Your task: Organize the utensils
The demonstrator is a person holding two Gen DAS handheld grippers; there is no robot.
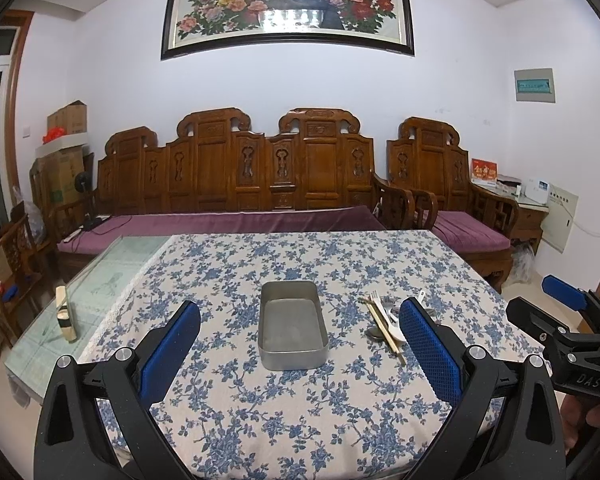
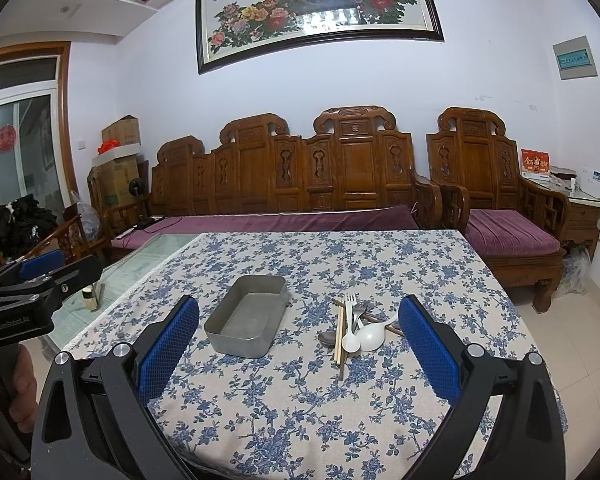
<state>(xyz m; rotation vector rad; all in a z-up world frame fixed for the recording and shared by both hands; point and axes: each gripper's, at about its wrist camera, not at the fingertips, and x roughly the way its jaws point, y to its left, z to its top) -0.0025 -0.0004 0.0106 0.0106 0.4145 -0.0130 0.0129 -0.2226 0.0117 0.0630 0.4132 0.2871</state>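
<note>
1. Right wrist view: right claw [image 2: 300, 344] spread wide, grasping nothing, above the near part of the surface [image 2: 300, 420].
2. Left claw [image 1: 300, 344] likewise released, facing the empty metal tin [image 1: 292, 326].
3. Utensil pile [image 2: 354, 330] (fork, white spoons, chopsticks) lies just right of the tin; nothing sorted yet.
4. Next likely: right claw drops onto one utensil, narrow pinch needed.
5. Open room all round; right surface edge near the pile.

The left gripper's right finger [image 1: 432, 352] is covering part of the cutlery pile [image 1: 384, 316], whose overlapping pieces are proving too small to count, while frame edges are cutting off the painting [image 2: 320, 12].
</note>
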